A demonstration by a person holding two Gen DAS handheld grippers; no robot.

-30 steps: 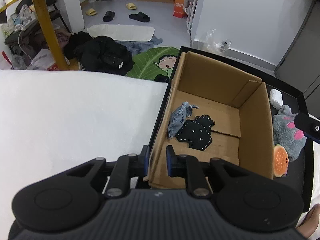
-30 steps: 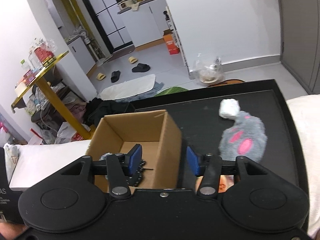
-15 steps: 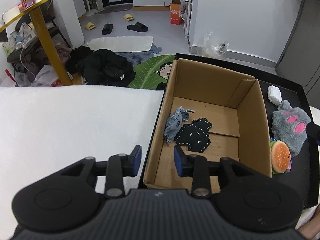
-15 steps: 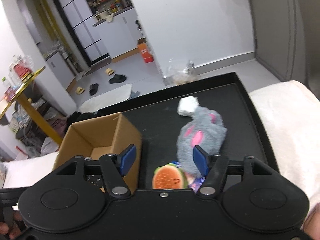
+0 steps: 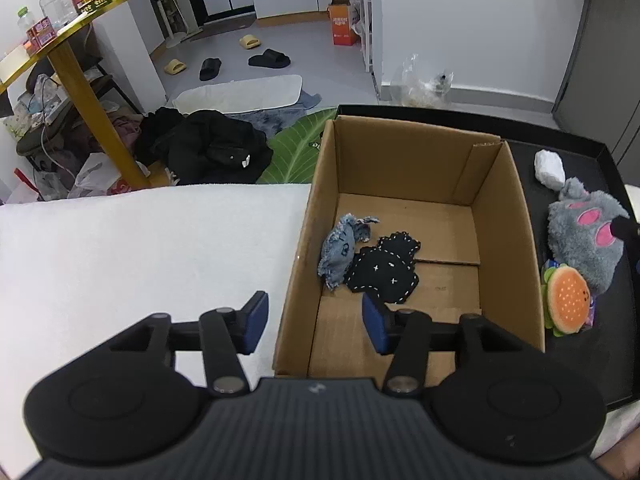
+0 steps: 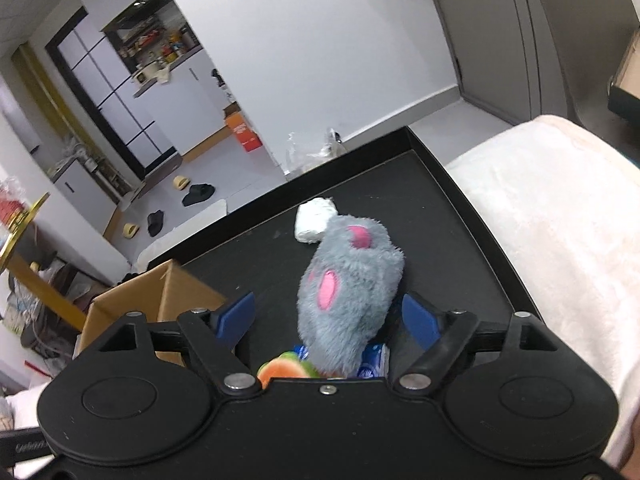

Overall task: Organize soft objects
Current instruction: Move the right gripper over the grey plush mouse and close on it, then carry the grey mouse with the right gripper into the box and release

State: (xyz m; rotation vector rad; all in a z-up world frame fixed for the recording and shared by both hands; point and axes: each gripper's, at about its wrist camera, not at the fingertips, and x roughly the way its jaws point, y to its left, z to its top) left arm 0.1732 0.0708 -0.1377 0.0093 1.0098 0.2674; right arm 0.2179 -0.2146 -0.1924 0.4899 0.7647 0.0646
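Your left gripper [image 5: 314, 322] is hanging wide open and holding nothing, its fingers straddling the near-left corner of the cardboard box [image 5: 508, 216]: one blue pad [image 5: 256, 320] is sitting over the white cloth left of the box, the other inside it. A second ago these fingers were nearly closed around that box wall; they have been spreading since.

Inside the box, two soft pieces are lying side by side and touching: one blue denim scrap [image 5: 342, 250] toward the box's left wall, and one black stitched patch [image 5: 384, 270] just right of it.

Right of the box, on the black tray [image 5: 592, 160], three more soft things are waiting: one white wad [image 5: 550, 168] by the box's far-right corner, one grey plush with pink spots [image 5: 584, 236] nearer you, and one burger toy [image 5: 568, 304] touching the plush's near end.

Your right gripper [image 6: 330, 318] is also spread wide, its blue pads flanking the grey plush [image 6: 348, 292] without pressing it; whether they are touching it is unclear. A second ago this gripper was aimed at the box's right wall; it has swung right onto the plush.
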